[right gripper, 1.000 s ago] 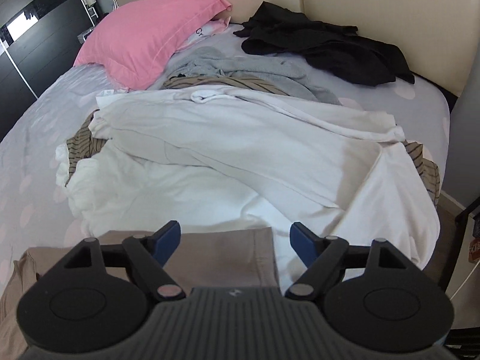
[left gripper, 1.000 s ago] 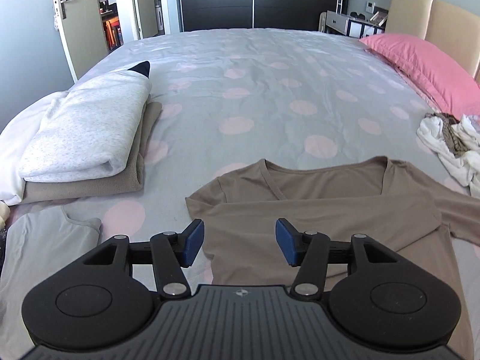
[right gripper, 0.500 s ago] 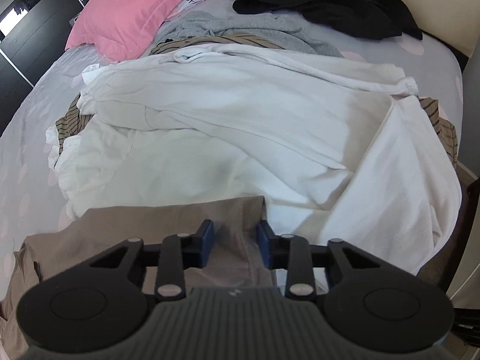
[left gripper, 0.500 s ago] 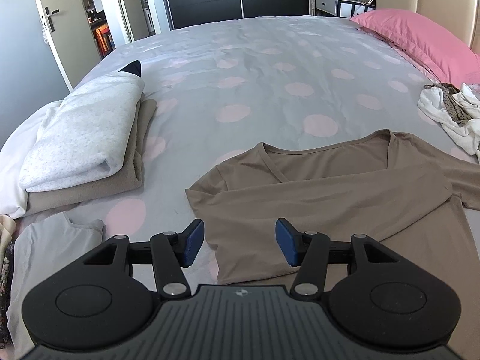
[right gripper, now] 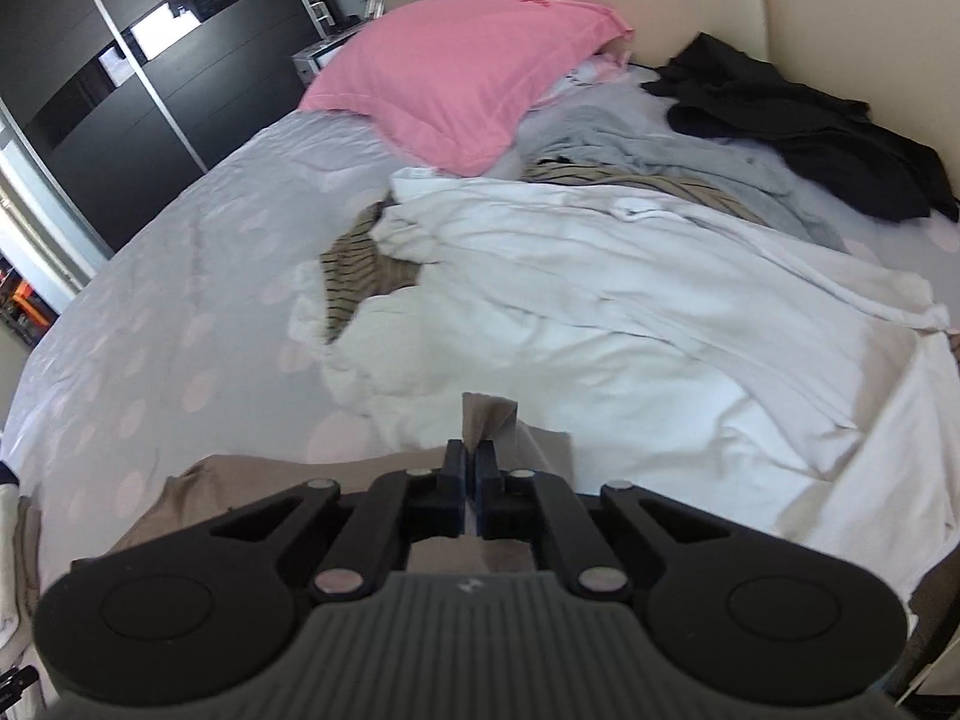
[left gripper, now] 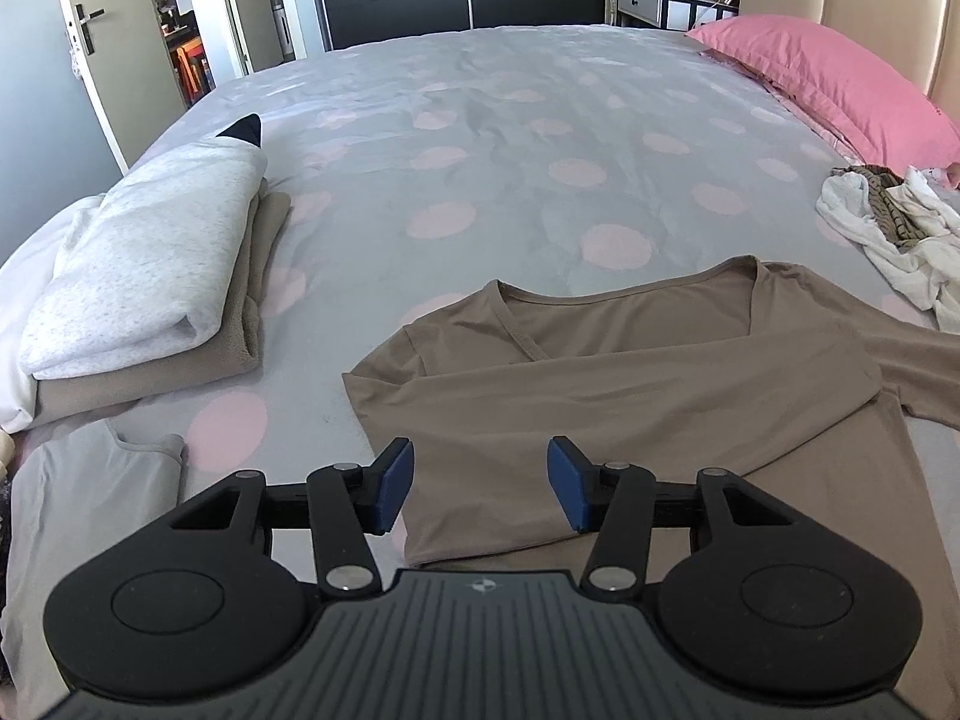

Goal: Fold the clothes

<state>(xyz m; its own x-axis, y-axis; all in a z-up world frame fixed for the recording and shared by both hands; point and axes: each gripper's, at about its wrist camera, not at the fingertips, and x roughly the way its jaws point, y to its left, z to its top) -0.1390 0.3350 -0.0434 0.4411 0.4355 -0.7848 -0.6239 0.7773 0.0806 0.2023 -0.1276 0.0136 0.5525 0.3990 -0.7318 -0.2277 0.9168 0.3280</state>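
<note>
Fingers of right gripper point(right gripper: 471, 468) clamped on soft taupe shirt point(left gripper: 630, 384) fold — left gripper point(left gripper: 480, 483) fingers apart.

Clothes laid out on a bed point(left gripper: 540, 120).
A shirt point(left gripper: 660, 372) lies flat in front; folded stack point(left gripper: 144, 294) to its left, loose pile point(left gripper: 888, 228) right, pillow point(left gripper: 840, 78) behind.

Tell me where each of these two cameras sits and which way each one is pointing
Left wrist: on the open left gripper, facing across the bed toward the wardrobe, over the taupe top and folded stack.
Right wrist: on the right gripper, shut on the top's sleeve, facing the headboard and the unfolded pile.
Shared: taupe top, pink pillow.
</note>
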